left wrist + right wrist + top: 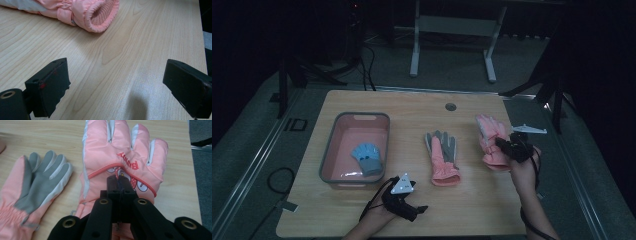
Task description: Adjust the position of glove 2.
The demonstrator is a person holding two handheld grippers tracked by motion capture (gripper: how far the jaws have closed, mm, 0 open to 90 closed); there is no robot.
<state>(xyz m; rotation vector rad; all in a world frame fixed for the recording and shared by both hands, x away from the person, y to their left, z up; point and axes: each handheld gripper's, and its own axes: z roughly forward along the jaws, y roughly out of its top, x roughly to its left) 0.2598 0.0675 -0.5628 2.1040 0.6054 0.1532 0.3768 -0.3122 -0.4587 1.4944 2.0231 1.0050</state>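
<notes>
A pink winter glove (pixel 490 135) with a cartoon print on its back hangs from my right gripper (pixel 504 144), lifted off the table at the right. In the right gripper view the jaws are pressed together on the glove's back fabric (pixel 120 142), and the gripper (pixel 119 181) pinches a fold just below the print. Its mate, a pink glove with a grey palm (pixel 442 157) (pixel 37 187), lies flat in the middle of the table. My left gripper (pixel 419 210) (pixel 116 82) rests near the front edge with its jaws wide apart and bare wood between them. That glove's cuff (pixel 96 15) lies ahead of it.
A grey-rimmed pink basket (pixel 354 117) stands at the left with a small blue glove (pixel 367 157) inside. A round cable hole (pixel 450 106) sits near the table's far edge. The table's right edge runs close to the right hand.
</notes>
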